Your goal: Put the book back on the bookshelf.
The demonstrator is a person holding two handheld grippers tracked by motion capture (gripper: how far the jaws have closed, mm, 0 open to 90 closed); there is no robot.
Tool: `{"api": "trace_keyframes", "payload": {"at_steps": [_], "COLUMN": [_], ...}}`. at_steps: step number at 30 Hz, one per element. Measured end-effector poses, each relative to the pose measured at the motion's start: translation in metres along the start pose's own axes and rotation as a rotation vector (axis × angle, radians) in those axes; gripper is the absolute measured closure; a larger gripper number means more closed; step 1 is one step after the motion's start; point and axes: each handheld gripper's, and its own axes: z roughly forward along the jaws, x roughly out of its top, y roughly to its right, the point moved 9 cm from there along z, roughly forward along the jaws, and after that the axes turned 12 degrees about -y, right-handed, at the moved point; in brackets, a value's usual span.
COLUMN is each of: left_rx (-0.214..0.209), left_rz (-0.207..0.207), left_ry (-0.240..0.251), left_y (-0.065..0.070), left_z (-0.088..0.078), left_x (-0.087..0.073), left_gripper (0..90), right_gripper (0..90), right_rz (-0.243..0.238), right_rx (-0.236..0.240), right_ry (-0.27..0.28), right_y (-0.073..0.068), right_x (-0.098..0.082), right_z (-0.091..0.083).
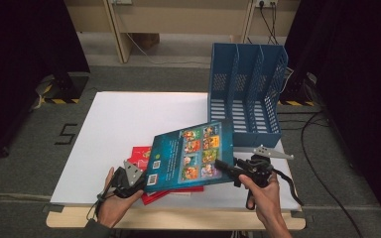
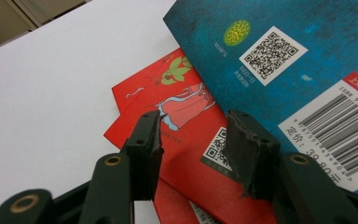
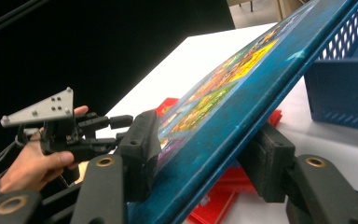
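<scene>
My right claw [image 3: 200,154] pinches the blue book [image 1: 191,155]: one pad lies on the picture side and the other under the cover, with the book's edge wedged between them. The book is off the table [image 1: 114,129], tilted, its far right corner highest and pointing toward the blue rack [image 1: 245,89]. In the high view that claw [image 1: 226,168] grips the book's near right edge, my right hand [image 1: 263,196] below it.

My left claw [image 2: 193,140] sits at the book's near left corner. By all I can tell its jaws are as far together as they go, yet in the left gripper view a gap shows between the pads and nothing lies between them. The barcode corner of the blue book [image 2: 284,60] passes just beyond the right pad; I cannot tell whether it touches. In the high view that claw [image 1: 129,177] is by the table's near edge, in my left hand [image 1: 111,201].

Under the blue book lies a red book [image 2: 168,116], flat on the table, near side, left of centre. More red covers show beneath it.

The rack stands upright at the far right of the table, its slots facing me.
</scene>
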Motion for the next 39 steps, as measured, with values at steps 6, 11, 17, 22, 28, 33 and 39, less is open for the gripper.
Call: {"api": "trace_keyframes", "payload": {"at_steps": [6,11,17,22,28,33,39], "left_rx": [0.001,-0.002,-0.011,-0.023,-0.009,-0.005,-0.006], "left_rz": [0.0,0.001,0.012,0.02,0.037,0.034,0.043], "left_ry": [0.0,0.001,0.012,0.018,0.019,0.021,0.024], "left_y": [0.001,0.001,0.008,0.017,0.021,0.023,0.029], "left_z": [-0.001,-0.001,-0.002,-0.003,-0.004,-0.004,-0.005], "left_x": [0.0,0.0,0.002,0.005,0.006,0.006,0.007], "left_gripper": [50.9,48.2,47.1,48.3,46.5,47.6,53.3], "right_gripper": [34.8,34.3,29.9,18.8,10.9,11.7,20.4], "right_rz": [0.0,-0.014,0.026,0.025,-0.009,-0.021,-0.079], "right_rx": [0.078,0.096,0.152,0.22,0.24,0.226,0.11], "right_ry": [-0.03,-0.055,-0.025,0.055,0.12,0.113,0.14], "right_y": [-0.019,-0.023,-0.026,-0.036,-0.047,-0.049,-0.043], "right_x": [0.004,0.002,0.011,0.026,0.037,0.039,0.049], "right_z": [0.0,-0.001,-0.005,-0.008,-0.009,-0.008,-0.013]}}
